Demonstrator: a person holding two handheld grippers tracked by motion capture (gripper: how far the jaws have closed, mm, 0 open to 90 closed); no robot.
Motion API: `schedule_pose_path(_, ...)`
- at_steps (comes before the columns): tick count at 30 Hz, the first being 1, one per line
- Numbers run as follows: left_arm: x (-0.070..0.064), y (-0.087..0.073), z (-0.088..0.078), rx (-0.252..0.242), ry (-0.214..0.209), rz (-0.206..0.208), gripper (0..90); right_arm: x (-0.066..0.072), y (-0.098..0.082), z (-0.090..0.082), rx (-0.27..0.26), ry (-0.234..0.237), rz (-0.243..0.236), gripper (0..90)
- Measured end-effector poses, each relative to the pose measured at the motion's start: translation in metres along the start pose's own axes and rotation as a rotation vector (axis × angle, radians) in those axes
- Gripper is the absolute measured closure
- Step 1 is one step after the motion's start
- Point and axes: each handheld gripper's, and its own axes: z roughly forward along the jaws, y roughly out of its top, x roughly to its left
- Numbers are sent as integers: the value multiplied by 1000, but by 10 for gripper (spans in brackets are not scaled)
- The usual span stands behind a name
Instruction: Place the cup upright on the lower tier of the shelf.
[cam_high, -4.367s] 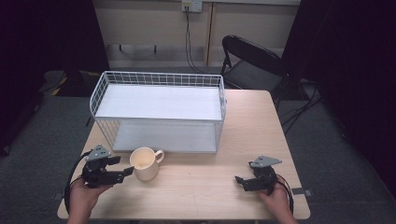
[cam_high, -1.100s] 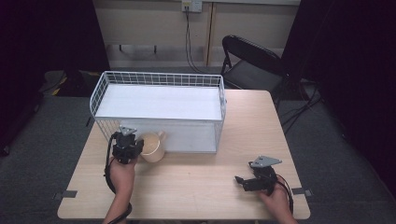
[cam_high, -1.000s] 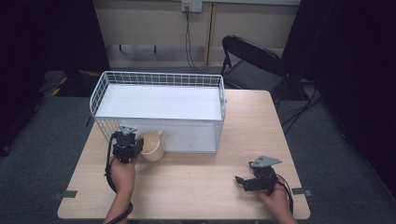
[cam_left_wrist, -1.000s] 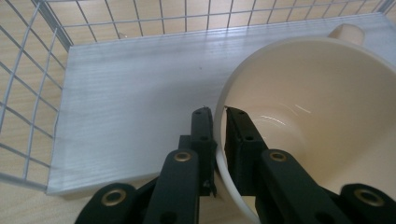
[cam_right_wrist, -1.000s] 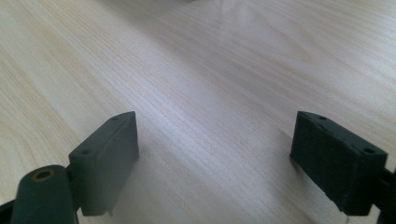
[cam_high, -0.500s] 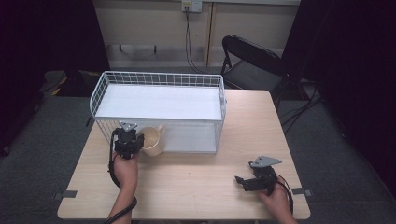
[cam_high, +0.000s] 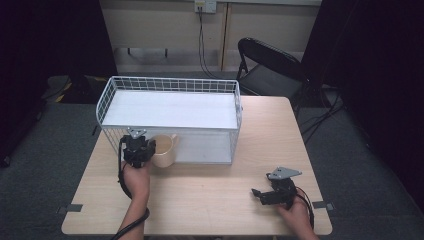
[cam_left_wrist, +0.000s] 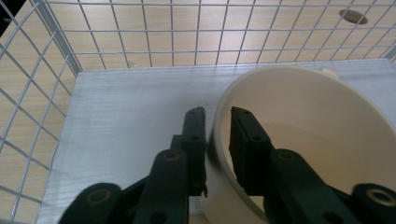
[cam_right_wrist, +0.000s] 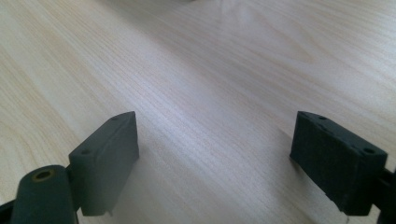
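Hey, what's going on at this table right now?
A person is working with a hand-held gripper in each hand. The left hand-held gripper straddles the rim of a cream mug, one jaw inside and one outside, and its jaws have just been opening. The mug sits on the white floor of a wire basket, at its near left corner. The right hand-held gripper rests open on the wooden table.

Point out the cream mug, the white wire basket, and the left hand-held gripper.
cream mug (cam_high: 165, 152), high view, on its outer side wall
white wire basket (cam_high: 172, 84), high view, on its far top rim
left hand-held gripper (cam_left_wrist: 217, 128), left gripper view, between the fingertips straddling the mug's rim
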Motion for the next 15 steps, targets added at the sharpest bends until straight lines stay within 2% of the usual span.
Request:
schedule_pose_path(3, 0, 1, 0, -7, -7, -14, 723, 0, 0, 0, 0, 0, 0, 145)
schedule_pose_path(6, 0, 0, -1, 4, -8, -1, 706, 0, 0, 0, 0, 0, 0, 145)
schedule_pose_path(15, 2, 2, -7, 9, -30, -8, 654, 0, 0, 0, 0, 0, 0, 145)
